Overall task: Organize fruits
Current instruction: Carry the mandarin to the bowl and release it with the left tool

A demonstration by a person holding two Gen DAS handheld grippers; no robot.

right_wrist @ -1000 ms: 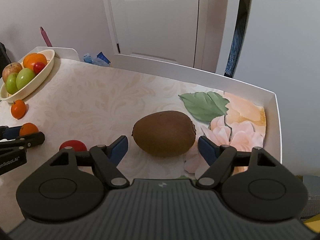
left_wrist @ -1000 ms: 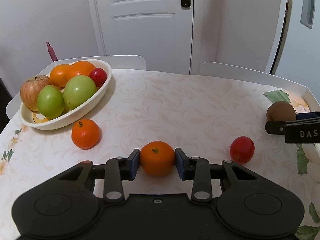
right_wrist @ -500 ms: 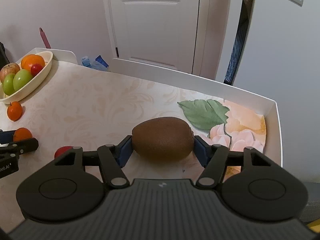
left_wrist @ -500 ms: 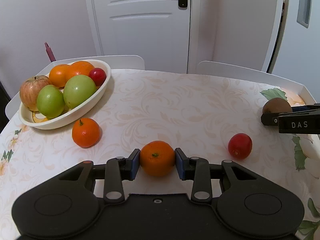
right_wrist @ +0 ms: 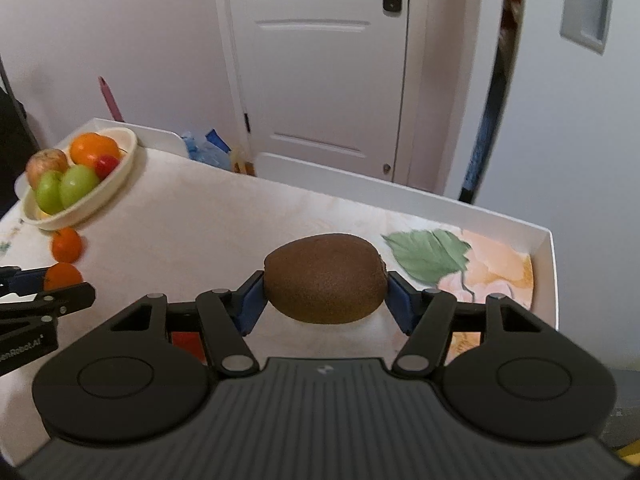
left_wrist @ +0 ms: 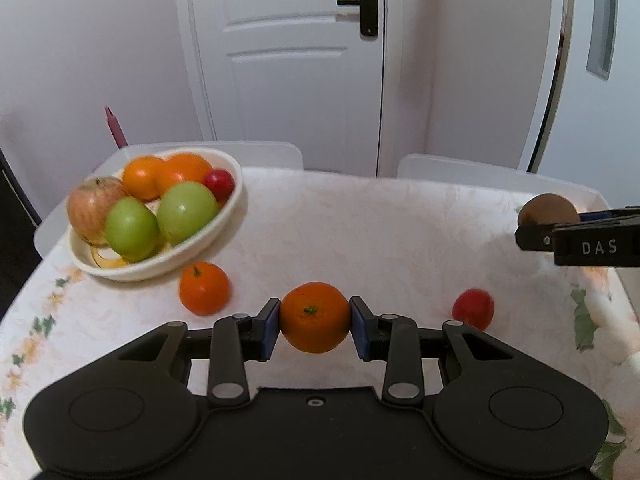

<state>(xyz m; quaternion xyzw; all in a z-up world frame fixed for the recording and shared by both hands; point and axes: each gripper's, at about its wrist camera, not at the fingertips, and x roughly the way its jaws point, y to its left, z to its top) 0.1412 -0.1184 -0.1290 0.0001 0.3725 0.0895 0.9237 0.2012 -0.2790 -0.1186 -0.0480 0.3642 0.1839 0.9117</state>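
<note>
My left gripper [left_wrist: 314, 330] is shut on an orange mandarin [left_wrist: 314, 316] and holds it above the table. My right gripper [right_wrist: 324, 300] is shut on a brown kiwi [right_wrist: 325, 278], also lifted; the kiwi shows in the left wrist view [left_wrist: 546, 208] at the far right. A cream bowl [left_wrist: 224, 216] at the back left holds apples, oranges and a small red fruit. A second mandarin [left_wrist: 204, 288] lies just in front of the bowl. A red tomato [left_wrist: 473, 309] lies on the table to the right.
The table has a floral cloth [left_wrist: 360, 240] and a raised white rim [right_wrist: 548, 256] at the right. White chair backs [left_wrist: 460, 166] stand behind the table, before a white door [left_wrist: 288, 60]. A blue packet [right_wrist: 208, 148] lies beyond the far edge.
The right gripper closed on the kiwi and lifted it. The left gripper lifted the mandarin off the table. Both views have risen.
</note>
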